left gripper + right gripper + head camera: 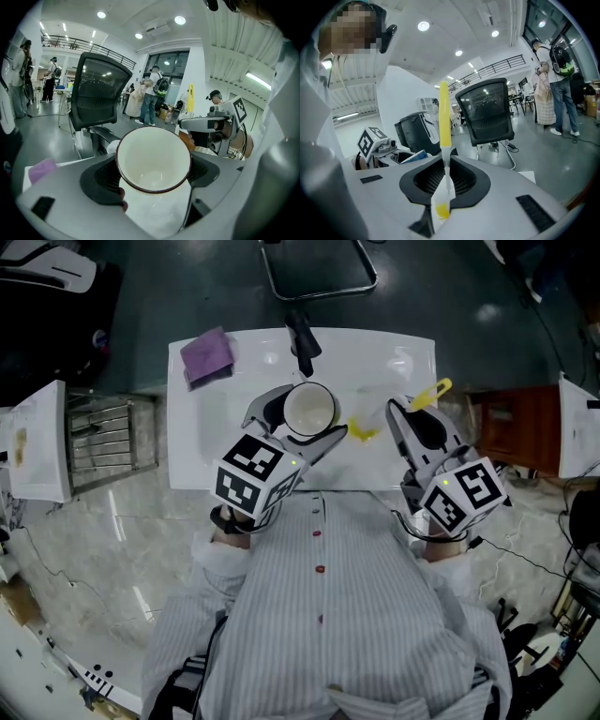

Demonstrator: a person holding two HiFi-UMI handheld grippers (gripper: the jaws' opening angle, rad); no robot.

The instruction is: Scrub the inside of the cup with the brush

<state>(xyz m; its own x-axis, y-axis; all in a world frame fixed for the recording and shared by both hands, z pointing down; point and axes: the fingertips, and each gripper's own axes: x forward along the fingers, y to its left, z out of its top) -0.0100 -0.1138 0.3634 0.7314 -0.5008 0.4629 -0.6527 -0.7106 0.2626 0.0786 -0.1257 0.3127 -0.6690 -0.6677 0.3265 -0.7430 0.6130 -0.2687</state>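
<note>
While left [153, 171] grips cup [309, 409], right [446, 182] grips brush [445, 117]

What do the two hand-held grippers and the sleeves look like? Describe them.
The left hand-held gripper and the right hand-held gripper have pale grey shells and black ribbed pads. Each carries a white cube with black square markers. The sleeves are pale, finely striped shirt fabric.

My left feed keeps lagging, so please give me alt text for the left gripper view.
The jaws of the left gripper are shut on a white cup with a dark rim, its empty inside facing the camera, over the white table. Behind stand a black office chair and, at right, the right gripper holding the yellow brush.
</note>
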